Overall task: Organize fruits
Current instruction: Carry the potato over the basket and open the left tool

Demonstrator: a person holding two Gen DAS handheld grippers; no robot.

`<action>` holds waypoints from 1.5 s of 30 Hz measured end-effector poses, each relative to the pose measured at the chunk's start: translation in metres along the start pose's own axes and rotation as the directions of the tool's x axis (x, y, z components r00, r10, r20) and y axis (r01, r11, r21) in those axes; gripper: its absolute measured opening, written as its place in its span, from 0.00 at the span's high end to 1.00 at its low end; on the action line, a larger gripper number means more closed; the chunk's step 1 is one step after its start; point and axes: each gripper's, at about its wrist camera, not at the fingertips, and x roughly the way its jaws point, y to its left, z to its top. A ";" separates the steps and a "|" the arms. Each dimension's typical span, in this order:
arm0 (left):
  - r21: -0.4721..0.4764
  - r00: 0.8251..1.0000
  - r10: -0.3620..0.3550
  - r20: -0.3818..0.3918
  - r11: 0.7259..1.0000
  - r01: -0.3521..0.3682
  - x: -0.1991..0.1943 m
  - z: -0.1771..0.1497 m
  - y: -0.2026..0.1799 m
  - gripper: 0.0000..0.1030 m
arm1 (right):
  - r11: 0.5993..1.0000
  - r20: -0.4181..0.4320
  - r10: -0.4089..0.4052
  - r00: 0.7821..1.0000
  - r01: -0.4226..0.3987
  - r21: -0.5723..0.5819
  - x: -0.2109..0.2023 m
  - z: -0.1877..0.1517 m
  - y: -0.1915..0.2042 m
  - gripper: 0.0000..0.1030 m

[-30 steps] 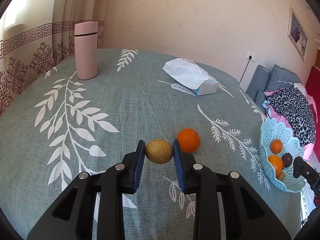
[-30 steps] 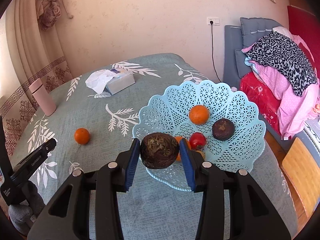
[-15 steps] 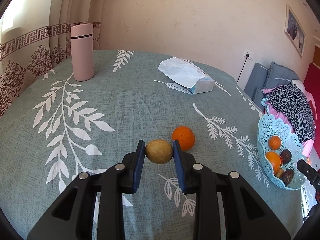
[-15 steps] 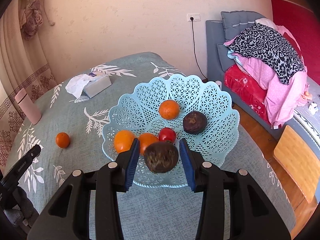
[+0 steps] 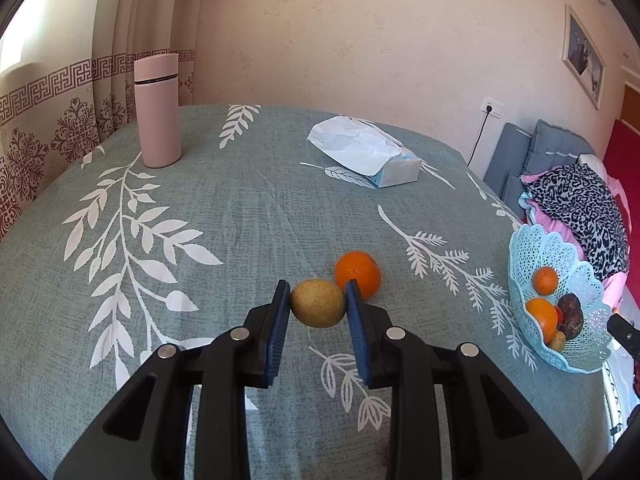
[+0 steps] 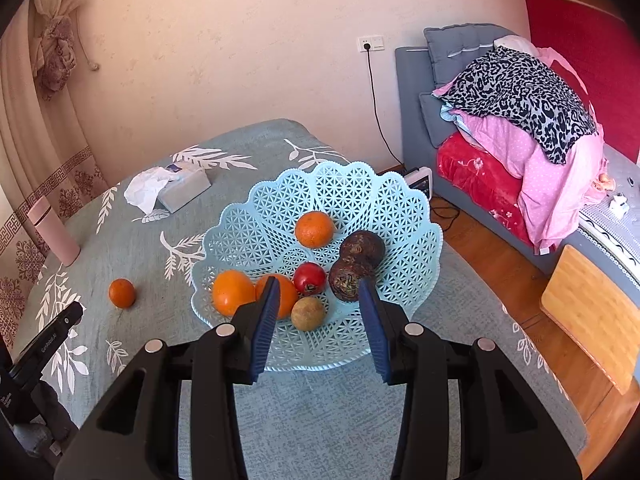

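Seven fruits fill the basket (image 6: 408, 216); one orange (image 6: 122, 293) lies outside.

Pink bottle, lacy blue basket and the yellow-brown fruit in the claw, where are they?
Tall pink bottle (image 5: 157, 120), left wrist view, middle of its body.
Lacy light-blue plastic basket (image 6: 360, 188), right wrist view, back wall.
Round yellow-brown fruit (image 5: 318, 303), left wrist view, its centre, between claw pads.

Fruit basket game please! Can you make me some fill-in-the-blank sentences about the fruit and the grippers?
1. The left hand-held gripper is shut on a yellow-brown ____.
2. The right hand-held gripper is ____ above the blue basket.
3. One orange outside the basket lies on the ____.
4. The basket holds one ____ fruit among the oranges.

Missing words: fruit; open; table; red
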 end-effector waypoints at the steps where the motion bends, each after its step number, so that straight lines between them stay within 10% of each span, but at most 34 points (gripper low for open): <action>1: 0.000 1.000 -0.002 0.001 1.000 0.002 0.000 0.000 0.000 0.72 | 1.000 0.001 -0.001 1.000 0.001 0.006 -0.001 0.000 -0.003 0.59; 16: 0.080 0.993 -0.114 -0.009 0.990 0.115 -0.019 0.001 -0.042 0.72 | 0.998 0.051 -0.015 0.999 0.012 0.063 -0.026 -0.007 -0.045 0.59; 45: 0.284 0.902 -0.385 -0.194 0.858 0.427 -0.019 -0.020 -0.210 0.72 | 0.985 -0.039 0.025 0.999 -0.018 0.173 -0.002 -0.038 -0.104 0.59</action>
